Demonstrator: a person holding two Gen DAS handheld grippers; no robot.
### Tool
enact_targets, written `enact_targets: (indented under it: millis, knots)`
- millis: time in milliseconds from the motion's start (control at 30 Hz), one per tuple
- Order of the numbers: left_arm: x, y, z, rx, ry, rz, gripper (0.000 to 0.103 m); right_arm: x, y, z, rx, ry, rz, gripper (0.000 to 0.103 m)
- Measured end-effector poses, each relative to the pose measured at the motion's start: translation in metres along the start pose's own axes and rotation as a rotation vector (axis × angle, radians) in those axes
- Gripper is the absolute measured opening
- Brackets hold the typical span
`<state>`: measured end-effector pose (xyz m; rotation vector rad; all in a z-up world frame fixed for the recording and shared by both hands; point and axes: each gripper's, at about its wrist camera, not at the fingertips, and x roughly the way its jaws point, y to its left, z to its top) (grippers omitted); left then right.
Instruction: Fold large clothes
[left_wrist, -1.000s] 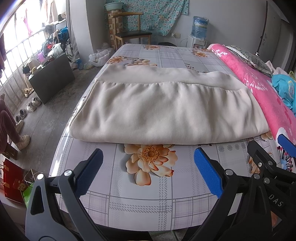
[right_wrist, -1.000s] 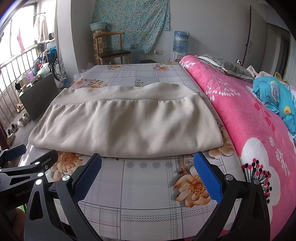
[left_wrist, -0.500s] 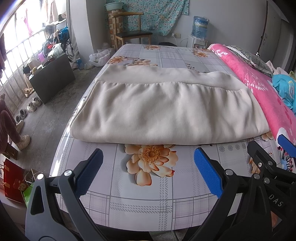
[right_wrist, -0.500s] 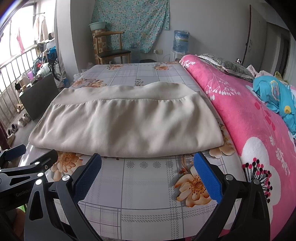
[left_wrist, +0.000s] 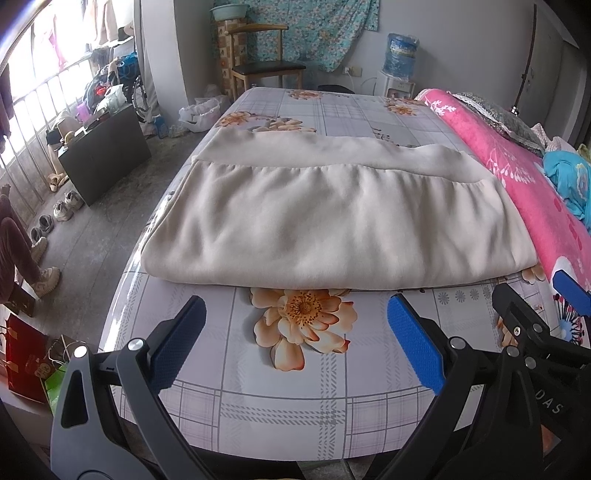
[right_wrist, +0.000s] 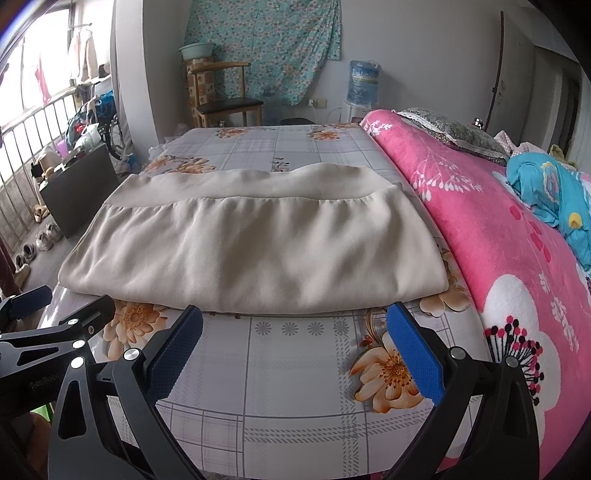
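Folded beige garment on the bed, both tongs spread and empty in front of it.

The bed (left_wrist: 280, 402) has a grey checked sheet with orange flowers, and a pink blanket (right_wrist: 491, 236) lies along its right side. The beige garment (left_wrist: 332, 225) is folded into a wide flat rectangle and rests across the middle of the bed, with its folded edge toward the cameras and a plain band along its far edge. Behind the bed stand a wooden chair (left_wrist: 266, 62) and a water dispenser (right_wrist: 364, 85) near the wall. The left tongs (left_wrist: 295, 336) are above the near part of the sheet, spread wide, holding nothing, near the garment's edge but apart from it. The right tongs (right_wrist: 295, 332) are just beside them to the right, also spread wide and holding nothing.
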<state>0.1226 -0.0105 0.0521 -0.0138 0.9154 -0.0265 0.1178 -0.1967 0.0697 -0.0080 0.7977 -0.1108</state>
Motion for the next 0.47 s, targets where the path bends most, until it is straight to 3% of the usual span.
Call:
enact_targets:
  millis: [467]
  knots:
    - [0.0012,0.0003,0.0006,-0.012,0.006,0.003,0.095,-0.001,0.0001,-0.0001,0.002,-0.003,-0.001,0.097]
